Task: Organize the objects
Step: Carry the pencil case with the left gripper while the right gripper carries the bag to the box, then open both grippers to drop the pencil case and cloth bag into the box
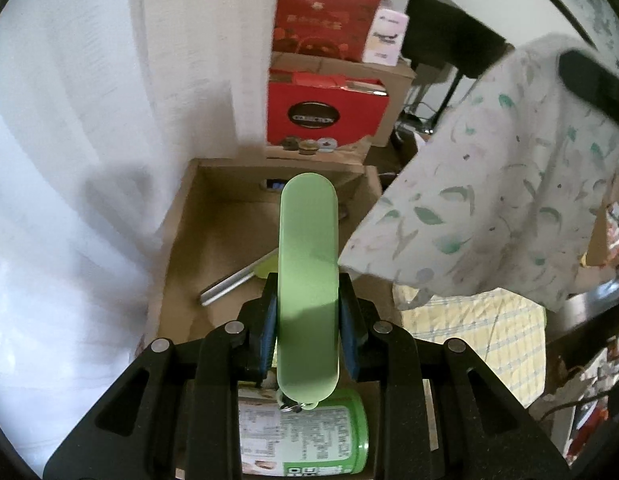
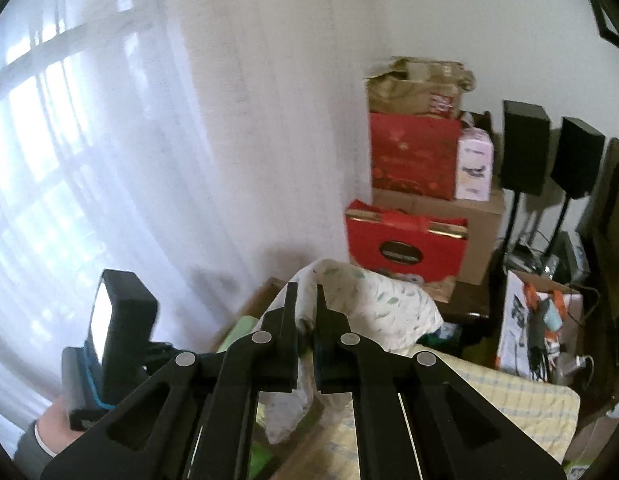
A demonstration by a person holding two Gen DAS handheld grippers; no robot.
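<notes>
The green can (image 1: 305,436) is cut off by the frame's lower edge and partly hidden behind the left hand-held gripper (image 1: 308,320). The leaf-print cloth (image 1: 489,208) covers the cardboard box's (image 1: 177,216) right side.

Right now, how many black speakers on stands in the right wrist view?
2. Left speaker beside the stacked cardboard boxes; right speaker just right of it, both against the wall. Others could be hidden beyond the frame edge.

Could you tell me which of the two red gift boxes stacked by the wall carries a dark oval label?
The lower red box, on the floor pile; the upper red box shows only a faint pattern, no oval.
</notes>
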